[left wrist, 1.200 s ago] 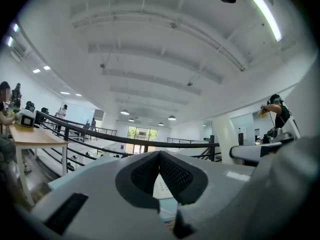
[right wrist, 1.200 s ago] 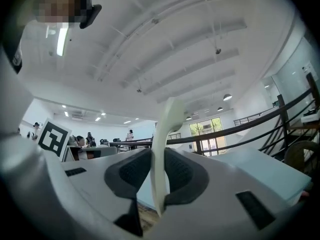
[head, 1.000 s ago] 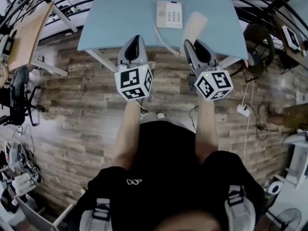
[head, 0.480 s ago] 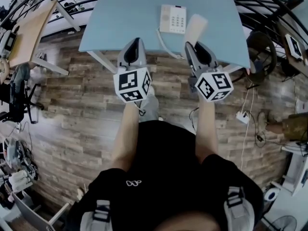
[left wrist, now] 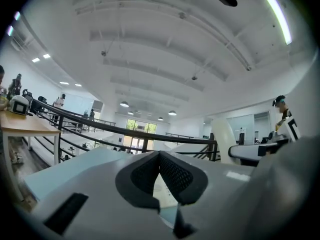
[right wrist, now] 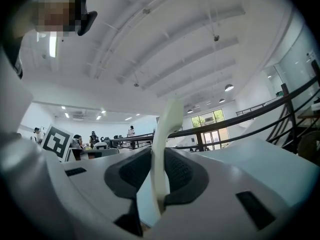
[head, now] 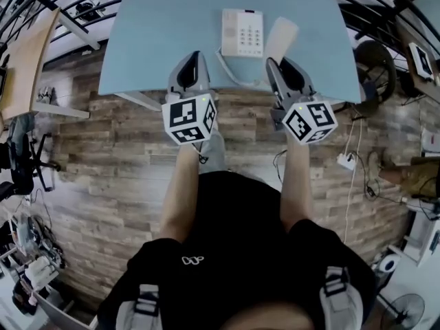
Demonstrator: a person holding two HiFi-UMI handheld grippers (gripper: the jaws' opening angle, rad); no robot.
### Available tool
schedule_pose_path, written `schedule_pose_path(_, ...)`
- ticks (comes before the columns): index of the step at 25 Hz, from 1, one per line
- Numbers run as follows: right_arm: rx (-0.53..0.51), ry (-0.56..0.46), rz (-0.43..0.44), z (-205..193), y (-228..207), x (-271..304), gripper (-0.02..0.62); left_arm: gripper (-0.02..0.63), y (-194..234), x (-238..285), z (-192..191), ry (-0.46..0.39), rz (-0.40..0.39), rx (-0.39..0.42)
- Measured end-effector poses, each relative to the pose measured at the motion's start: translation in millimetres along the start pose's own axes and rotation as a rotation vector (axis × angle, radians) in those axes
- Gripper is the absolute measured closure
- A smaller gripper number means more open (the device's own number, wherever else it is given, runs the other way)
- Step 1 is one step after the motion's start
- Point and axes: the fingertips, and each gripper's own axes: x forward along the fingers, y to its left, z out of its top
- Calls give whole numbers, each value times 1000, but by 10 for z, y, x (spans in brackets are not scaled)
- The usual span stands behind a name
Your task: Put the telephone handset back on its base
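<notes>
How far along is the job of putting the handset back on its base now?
Done: the right tool grips the handset. In hand: the handset is held over the table, right of the base. Left: lay it on the empty cradle.

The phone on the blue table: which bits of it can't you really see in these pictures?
- Keypad labels on the telephone base: too small in the head view.
- Lower end of the handset: hidden inside the right gripper, in the head view and the right gripper view.
- Cord: its far end is lost at that gripper, head view.
</notes>
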Motion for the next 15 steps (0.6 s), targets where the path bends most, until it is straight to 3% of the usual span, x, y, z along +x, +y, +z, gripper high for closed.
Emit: schedule_pose_path(15, 135, 92, -12, -310, -837, 1729, 518, 606, 798, 1867, -321, 136, -37, -51)
